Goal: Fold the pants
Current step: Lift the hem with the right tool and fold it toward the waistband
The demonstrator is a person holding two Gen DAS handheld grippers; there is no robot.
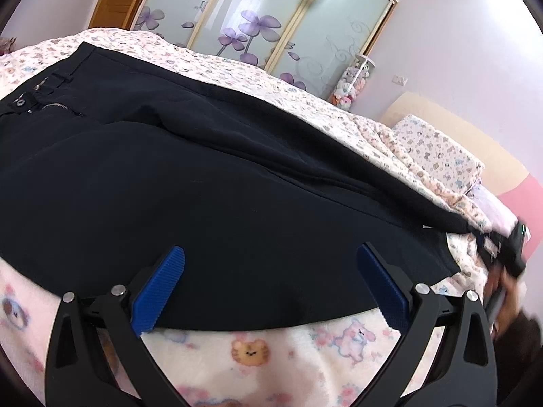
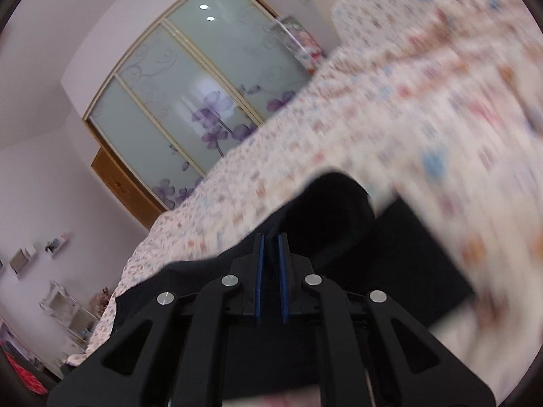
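Note:
Black pants point(image 1: 210, 176) lie spread on a bed, waistband with button and zipper point(image 1: 51, 105) at the far left, legs running to the right. My left gripper point(image 1: 269, 261) is open, its blue-padded fingers point(image 1: 163, 288) wide apart over the near edge of the pants, holding nothing. My right gripper point(image 2: 270, 247) is shut on a fold of the black pants point(image 2: 336, 210) near the leg end, the cloth bunched and lifted in front of the fingers. The right gripper also shows at the right edge of the left wrist view point(image 1: 509, 247), blurred.
The bed has a floral quilt point(image 1: 237, 68) and a pink animal-print blanket point(image 1: 271, 356) at the near edge. A pillow point(image 1: 437, 152) lies at the right. A wardrobe with flowered glass doors point(image 1: 271, 17) stands behind the bed.

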